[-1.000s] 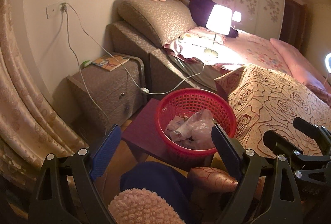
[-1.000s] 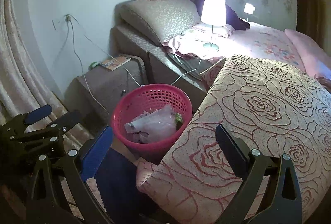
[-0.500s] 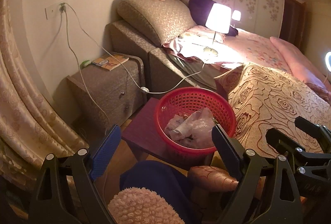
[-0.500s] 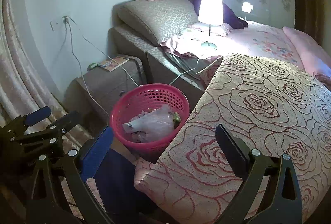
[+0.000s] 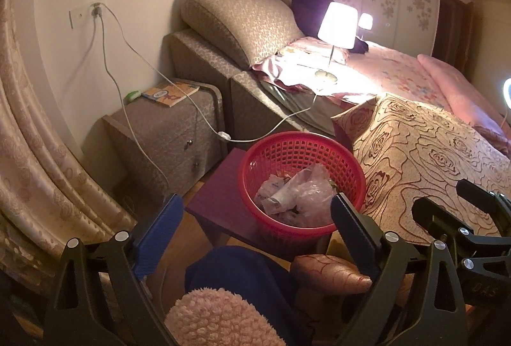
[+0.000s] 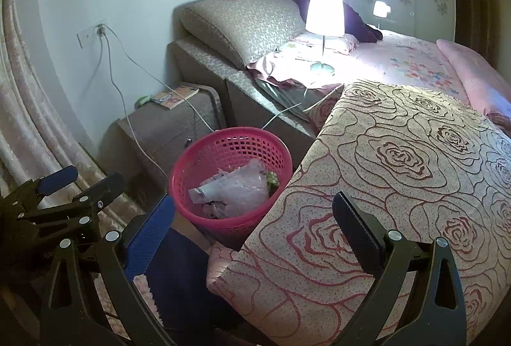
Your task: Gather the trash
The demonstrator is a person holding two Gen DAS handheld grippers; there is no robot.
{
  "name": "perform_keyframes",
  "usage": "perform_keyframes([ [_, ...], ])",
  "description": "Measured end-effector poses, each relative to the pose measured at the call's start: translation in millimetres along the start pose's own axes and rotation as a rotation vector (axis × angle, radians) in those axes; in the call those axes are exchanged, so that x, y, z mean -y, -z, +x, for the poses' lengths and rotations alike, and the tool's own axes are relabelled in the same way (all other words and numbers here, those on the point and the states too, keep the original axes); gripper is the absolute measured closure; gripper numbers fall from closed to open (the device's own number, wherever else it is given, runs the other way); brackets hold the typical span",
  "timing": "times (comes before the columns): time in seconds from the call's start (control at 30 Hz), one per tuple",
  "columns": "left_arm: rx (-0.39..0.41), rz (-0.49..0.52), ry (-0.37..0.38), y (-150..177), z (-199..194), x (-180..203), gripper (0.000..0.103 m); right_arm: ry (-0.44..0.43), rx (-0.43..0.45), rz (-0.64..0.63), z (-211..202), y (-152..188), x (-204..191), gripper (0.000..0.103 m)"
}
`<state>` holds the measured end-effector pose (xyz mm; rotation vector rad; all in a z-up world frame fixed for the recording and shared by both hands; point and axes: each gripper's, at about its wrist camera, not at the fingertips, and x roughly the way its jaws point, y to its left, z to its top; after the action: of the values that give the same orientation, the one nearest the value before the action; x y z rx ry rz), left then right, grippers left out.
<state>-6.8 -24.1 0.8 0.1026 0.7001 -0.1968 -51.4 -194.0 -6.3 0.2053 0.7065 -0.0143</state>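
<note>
A red mesh basket stands on a low purple stool beside the bed. Crumpled plastic and paper trash lies in it. My left gripper hovers open just short of the basket, with nothing between its fingers. In the right wrist view the same basket and trash sit left of centre. My right gripper is open and empty over the edge of the rose-patterned blanket. Each gripper shows in the other's view: the right one and the left one.
A nightstand with a book stands by the wall, and a white cable hangs across it to a lit lamp on the bed. A curtain fills the left. A person's blue trouser leg and fluffy pink slipper are below.
Almost nothing: both views have drifted very slightly and the basket stays where it was. Both grippers stay open and empty.
</note>
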Motion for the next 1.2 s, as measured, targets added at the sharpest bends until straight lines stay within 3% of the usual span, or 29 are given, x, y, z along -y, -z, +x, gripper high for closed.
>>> perform_keyframes([
  [1.2,-0.025,0.017,-0.019,1.7,5.3,1.3,0.012,0.001,-0.011,0.010,0.8,4.6,3.5,0.007],
])
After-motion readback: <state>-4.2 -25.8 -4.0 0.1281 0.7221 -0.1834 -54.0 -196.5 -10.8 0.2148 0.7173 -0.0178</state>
